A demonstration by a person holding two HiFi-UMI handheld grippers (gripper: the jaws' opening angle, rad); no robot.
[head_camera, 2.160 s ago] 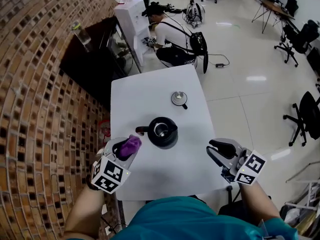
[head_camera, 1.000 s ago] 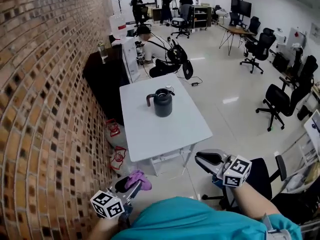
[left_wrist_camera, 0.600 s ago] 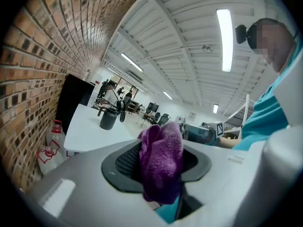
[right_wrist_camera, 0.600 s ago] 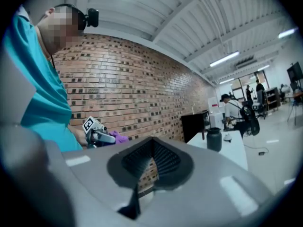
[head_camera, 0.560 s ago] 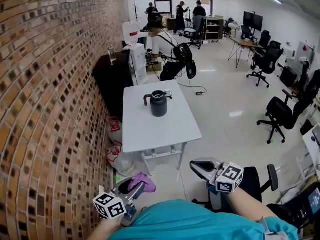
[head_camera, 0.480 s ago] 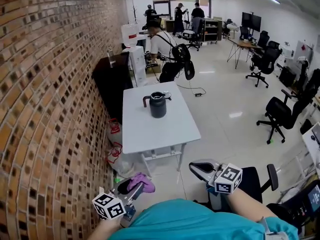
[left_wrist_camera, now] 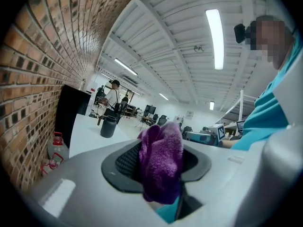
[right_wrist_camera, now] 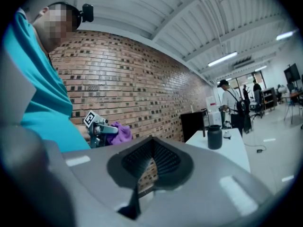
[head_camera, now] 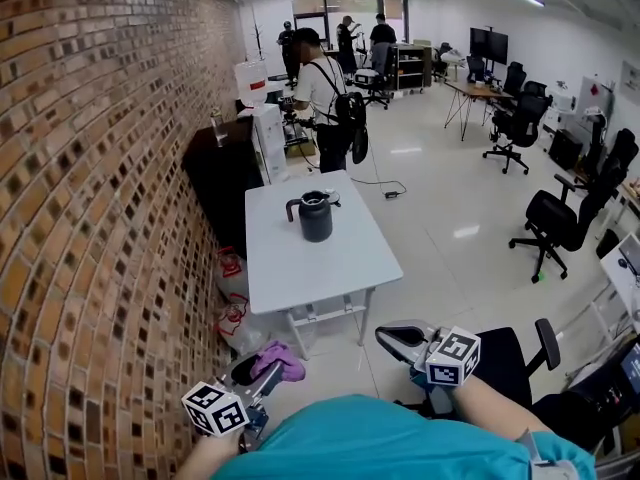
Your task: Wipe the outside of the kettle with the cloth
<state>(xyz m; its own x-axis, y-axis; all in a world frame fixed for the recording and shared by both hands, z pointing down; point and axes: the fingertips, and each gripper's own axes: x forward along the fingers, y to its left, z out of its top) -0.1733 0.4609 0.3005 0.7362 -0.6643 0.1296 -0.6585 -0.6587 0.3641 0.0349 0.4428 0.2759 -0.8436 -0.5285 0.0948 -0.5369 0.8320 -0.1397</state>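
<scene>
Left gripper (head_camera: 258, 370) pinched a crumpled purple terry cloth (head_camera: 277, 360), well apart from the black round-bodied kettle (head_camera: 316, 217). Right gripper (head_camera: 402, 336) was pressed together, empty. Wiping looked unstarted; next, the cloth must reach the kettle's side.

Kettle (head_camera: 316, 217) x1, lid (head_camera: 331, 197) x1, cloth (head_camera: 279, 360) x1, table (head_camera: 330, 268) x1. Grippers x2: left gripper (head_camera: 252, 370), right gripper (head_camera: 398, 335). Jugs (head_camera: 231, 265) on floor x2. Bystanders (head_camera: 322, 93) x4: 1 nr table, 3 at back. Chairs (head_camera: 555, 218): 5+, far ones unclear.
</scene>
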